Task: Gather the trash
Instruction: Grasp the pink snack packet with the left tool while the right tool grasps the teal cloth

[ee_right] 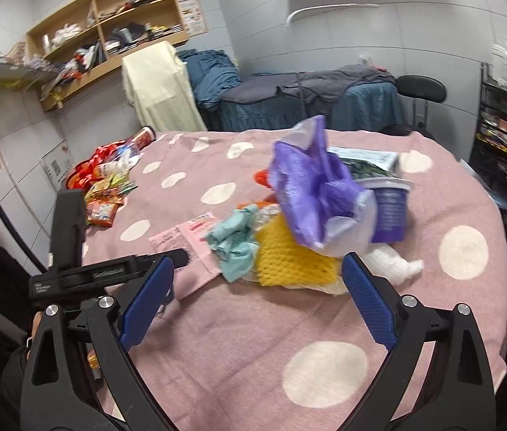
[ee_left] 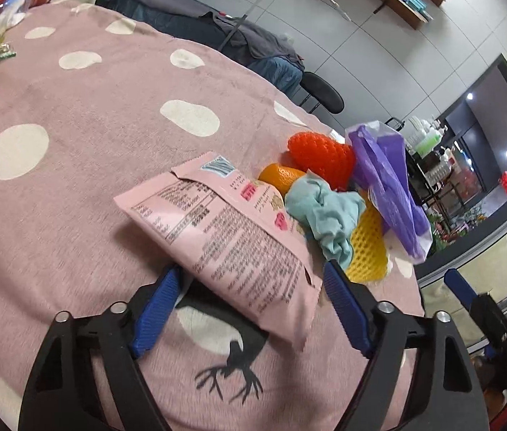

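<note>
The pink wrapper [ee_left: 224, 237] lies flat on the spotty pink cloth [ee_left: 74, 115] in the middle of the left view, and its near end sits right between the wide-apart fingers of the left gripper [ee_left: 250, 287]. It is long, running from the lower right up to the upper left, slanting across the gap. The right gripper [ee_right: 257, 280] is wide apart too and holds nothing, so I think the left one is nearer.

The purple bag [ee_right: 311, 194] is motion-blurred and hides most of the blue cup [ee_right: 391, 212] and the red net [ee_right: 263, 178]. Print on the pink packet [ee_left: 232, 244] is too small to read.
</note>
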Action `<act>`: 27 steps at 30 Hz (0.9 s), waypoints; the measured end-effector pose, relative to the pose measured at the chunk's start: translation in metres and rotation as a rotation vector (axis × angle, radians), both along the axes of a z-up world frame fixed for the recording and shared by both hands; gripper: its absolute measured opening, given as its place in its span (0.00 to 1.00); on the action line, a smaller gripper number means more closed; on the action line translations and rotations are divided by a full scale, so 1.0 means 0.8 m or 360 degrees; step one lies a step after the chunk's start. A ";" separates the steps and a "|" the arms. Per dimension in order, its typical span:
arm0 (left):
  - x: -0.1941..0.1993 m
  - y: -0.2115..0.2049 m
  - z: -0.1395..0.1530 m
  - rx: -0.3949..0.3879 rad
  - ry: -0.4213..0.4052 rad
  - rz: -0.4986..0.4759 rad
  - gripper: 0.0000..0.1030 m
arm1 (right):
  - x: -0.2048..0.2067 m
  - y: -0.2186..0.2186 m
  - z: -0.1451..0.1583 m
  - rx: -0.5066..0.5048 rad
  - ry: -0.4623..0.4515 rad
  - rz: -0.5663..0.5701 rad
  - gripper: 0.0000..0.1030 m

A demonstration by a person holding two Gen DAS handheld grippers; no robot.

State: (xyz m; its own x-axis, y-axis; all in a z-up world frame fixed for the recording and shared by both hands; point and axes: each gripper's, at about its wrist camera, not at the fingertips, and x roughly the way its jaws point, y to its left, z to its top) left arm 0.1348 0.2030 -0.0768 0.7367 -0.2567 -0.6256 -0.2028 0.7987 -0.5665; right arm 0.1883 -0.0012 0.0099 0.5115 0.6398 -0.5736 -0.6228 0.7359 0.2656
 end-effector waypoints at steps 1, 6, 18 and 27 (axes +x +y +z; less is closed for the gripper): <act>0.003 0.002 0.000 -0.0013 -0.0001 -0.0002 0.67 | 0.001 0.008 -0.001 -0.0010 -0.0006 0.0026 0.87; 0.019 0.009 -0.006 -0.0089 0.0001 -0.0026 0.32 | 0.008 0.052 -0.011 -0.0115 -0.0041 0.0129 0.73; -0.040 0.015 0.046 0.0117 -0.0232 0.0134 0.05 | 0.056 0.124 -0.052 -0.0351 0.0052 0.0206 0.50; -0.066 0.000 0.070 0.0245 -0.0304 0.0175 0.05 | 0.059 0.108 -0.049 -0.0171 0.0158 0.0227 0.10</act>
State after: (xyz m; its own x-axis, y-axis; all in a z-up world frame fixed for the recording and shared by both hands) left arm 0.0818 0.2029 -0.0210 0.8633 -0.0811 -0.4981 -0.1943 0.8575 -0.4764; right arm 0.2359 0.0856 -0.0293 0.3576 0.6340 -0.6857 -0.6974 0.6696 0.2554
